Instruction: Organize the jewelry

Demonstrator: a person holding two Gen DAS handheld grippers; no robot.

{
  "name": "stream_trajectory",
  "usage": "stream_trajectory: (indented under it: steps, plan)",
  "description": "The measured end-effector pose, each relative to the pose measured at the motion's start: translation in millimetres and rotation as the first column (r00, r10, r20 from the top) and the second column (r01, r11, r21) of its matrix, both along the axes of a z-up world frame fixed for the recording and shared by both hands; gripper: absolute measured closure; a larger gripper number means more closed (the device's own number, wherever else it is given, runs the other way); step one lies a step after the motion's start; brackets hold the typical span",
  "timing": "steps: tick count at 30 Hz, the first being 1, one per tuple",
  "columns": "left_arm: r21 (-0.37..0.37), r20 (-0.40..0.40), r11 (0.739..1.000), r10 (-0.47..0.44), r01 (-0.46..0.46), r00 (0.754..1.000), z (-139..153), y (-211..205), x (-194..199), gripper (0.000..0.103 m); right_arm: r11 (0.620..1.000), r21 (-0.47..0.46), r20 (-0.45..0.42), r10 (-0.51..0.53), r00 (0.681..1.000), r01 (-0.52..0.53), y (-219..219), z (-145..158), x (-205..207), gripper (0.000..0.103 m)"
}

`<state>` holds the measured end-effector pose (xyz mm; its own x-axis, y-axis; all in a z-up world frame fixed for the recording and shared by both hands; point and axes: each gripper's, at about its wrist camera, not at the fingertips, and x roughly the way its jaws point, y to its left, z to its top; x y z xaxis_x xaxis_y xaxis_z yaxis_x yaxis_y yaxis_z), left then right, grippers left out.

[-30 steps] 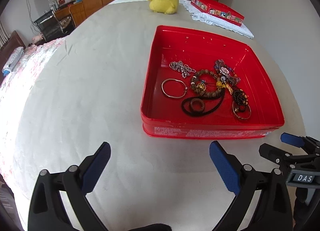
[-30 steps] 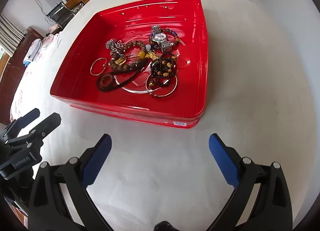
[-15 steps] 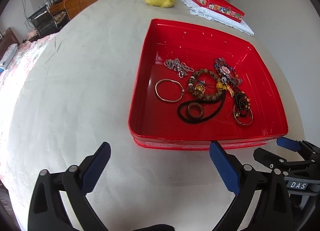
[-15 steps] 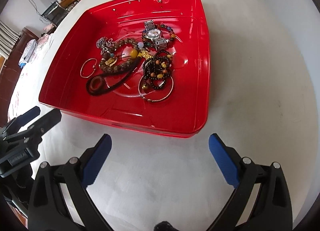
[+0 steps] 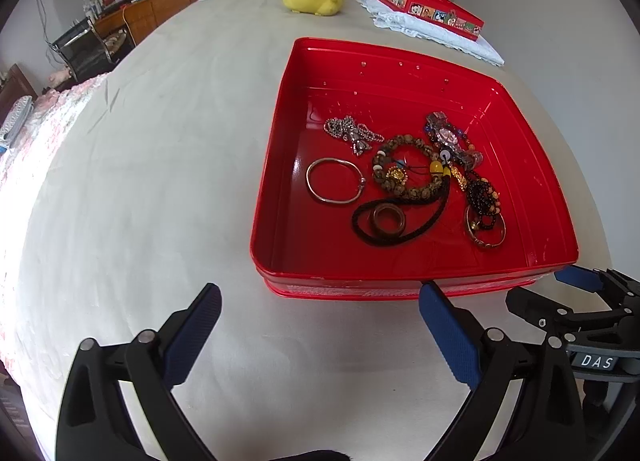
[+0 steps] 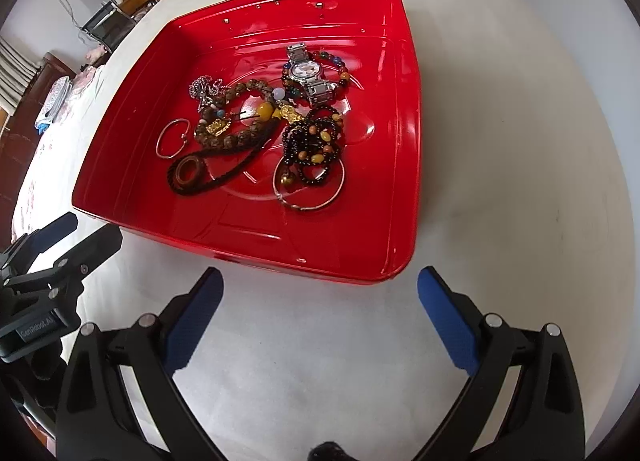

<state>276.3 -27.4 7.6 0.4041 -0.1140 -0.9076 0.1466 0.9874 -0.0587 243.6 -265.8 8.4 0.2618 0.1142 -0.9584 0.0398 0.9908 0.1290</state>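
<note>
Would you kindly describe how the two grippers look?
Both the left gripper and right gripper have black angular frames with silver rivets and ribbed blue pads. A small plate on the right reads DAS; the left's label reads GenRobot.AI.

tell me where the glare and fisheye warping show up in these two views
Left wrist view: strong barrel distortion bows the table edge and corners go black; a blown-out white patch sits at far left. Right wrist view: the red tray rim curves outward, its glossy floor carrying streaky reflections; both stay sharp, and soft shadows fall under the grippers.
</note>
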Motion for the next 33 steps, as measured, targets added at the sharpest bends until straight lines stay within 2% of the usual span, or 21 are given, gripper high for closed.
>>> stream_trajectory:
  steps: [33]
  plan:
    - [0.002, -0.006, 1.0, -0.004, 0.004, 1.0, -2.9, -1.2, 2.2, 0.003, 1.0, -0.01, 0.003, 0.002, 1.0, -0.002, 0.5, -1.5, 1.8, 0.006]
